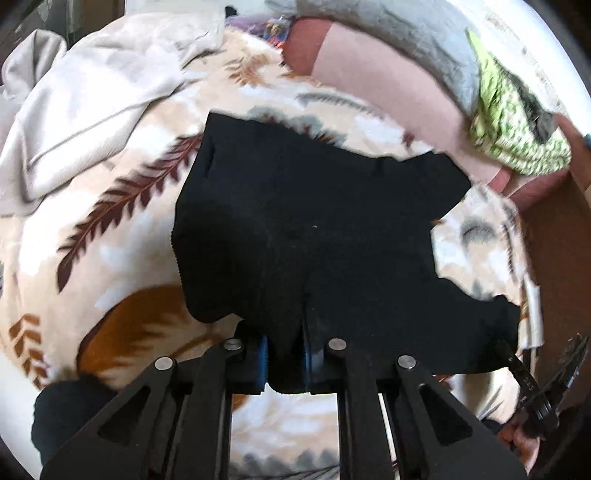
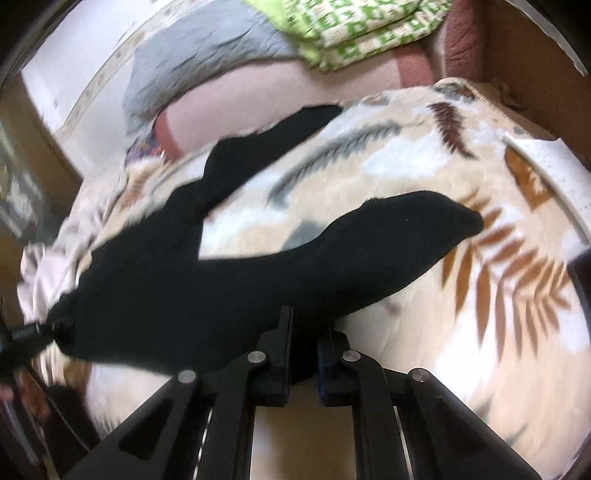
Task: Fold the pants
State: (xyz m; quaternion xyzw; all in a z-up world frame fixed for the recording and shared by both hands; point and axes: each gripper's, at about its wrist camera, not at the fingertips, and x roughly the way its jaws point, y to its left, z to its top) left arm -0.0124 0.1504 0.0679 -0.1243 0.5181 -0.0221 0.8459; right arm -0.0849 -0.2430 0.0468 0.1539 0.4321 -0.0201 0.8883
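Both wrist views: soft, even, diffuse light, no hard shadows. Motion blur throughout, worst on the leaf-print blanket (image 2: 461,258) and toward the rims. Strong fisheye bending, dark vignette in corners. Black pants (image 1: 314,229) crush to a flat silhouette, almost no fold detail. White wall (image 1: 517,40) near clipping at top.

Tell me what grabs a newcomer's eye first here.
The black fabric pants sprawl across the middle of the cream leaf-print blanket, legs splayed apart. Both the left gripper and right gripper pinch their near edge. A green-and-white patterned folded cloth sits behind.
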